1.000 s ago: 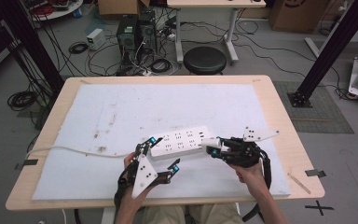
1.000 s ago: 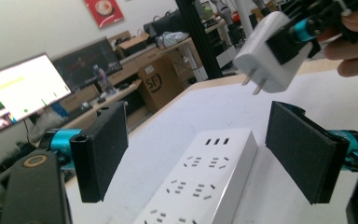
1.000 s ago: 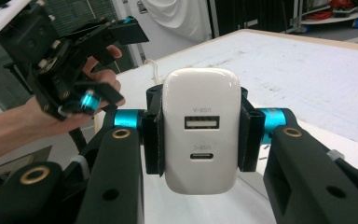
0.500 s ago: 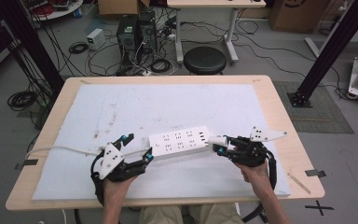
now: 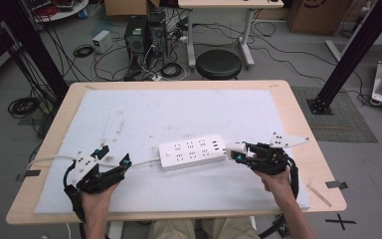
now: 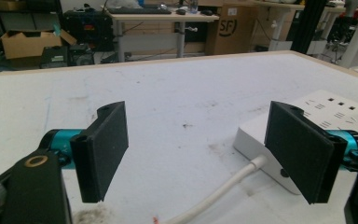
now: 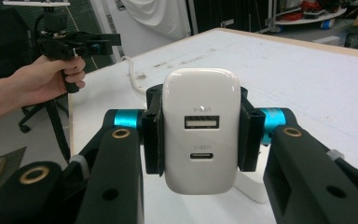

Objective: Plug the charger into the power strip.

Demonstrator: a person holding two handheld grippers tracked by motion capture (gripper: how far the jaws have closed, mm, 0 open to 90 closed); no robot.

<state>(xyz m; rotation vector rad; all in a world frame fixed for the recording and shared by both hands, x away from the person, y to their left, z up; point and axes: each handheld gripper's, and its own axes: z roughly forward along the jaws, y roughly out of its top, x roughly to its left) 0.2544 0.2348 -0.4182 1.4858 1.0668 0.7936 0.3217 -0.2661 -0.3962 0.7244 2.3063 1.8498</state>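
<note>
While the right gripper (image 5: 238,151) is clamping a white charger (image 7: 201,128) just off the power strip's (image 5: 193,151) right end, the left gripper (image 5: 113,160) is hovering released beside its corded end.

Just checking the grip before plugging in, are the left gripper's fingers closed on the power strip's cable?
No. The left gripper's fingers stand wide apart, and the cable lies on the table between them, untouched.

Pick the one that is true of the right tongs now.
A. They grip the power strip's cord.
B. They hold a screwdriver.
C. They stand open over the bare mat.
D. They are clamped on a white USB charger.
D: in the right gripper view the right tongs press both pads against the sides of the white USB charger, its two ports facing the camera.
</note>
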